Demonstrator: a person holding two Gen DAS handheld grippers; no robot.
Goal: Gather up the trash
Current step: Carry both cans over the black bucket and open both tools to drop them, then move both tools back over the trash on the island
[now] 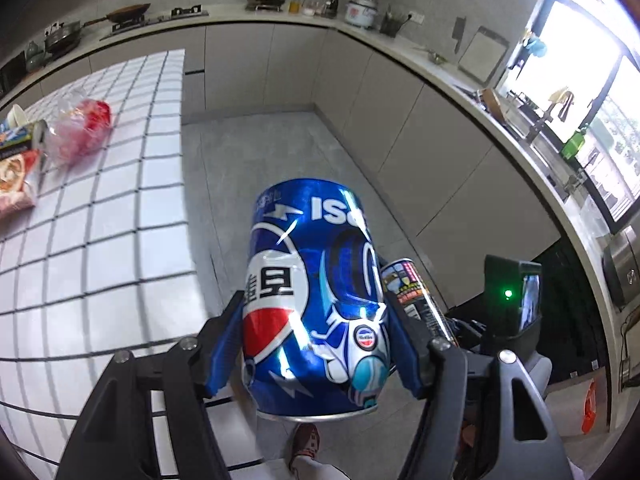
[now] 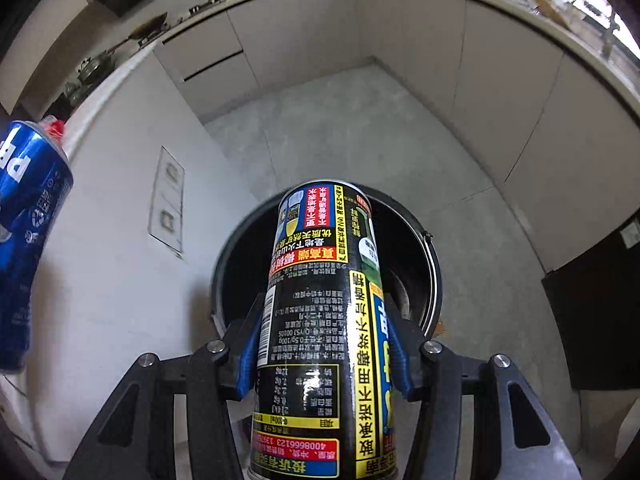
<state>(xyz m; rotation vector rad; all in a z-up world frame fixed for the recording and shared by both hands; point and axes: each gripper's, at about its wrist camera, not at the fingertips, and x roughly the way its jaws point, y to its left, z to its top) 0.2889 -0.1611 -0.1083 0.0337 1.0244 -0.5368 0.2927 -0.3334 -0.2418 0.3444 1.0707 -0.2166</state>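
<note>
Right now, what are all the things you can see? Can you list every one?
Blue soda can: one, blue with red and white, between the left gripper's pads.
Tall can: one, black with yellow and red labels, between the right gripper's pads.
Bin: one, dark, round, open, on the floor below the tall can.
Plastic bag: one, clear over something red, on the tiled table.
Snack packet: one, pinkish, on the table's left edge.
Tiled table: one, white with dark lines.
Wok: one, brown, on the far counter.
Shoe: one, reddish, on the floor.
Left gripper: black with blue pads.
Right gripper: same.
</note>
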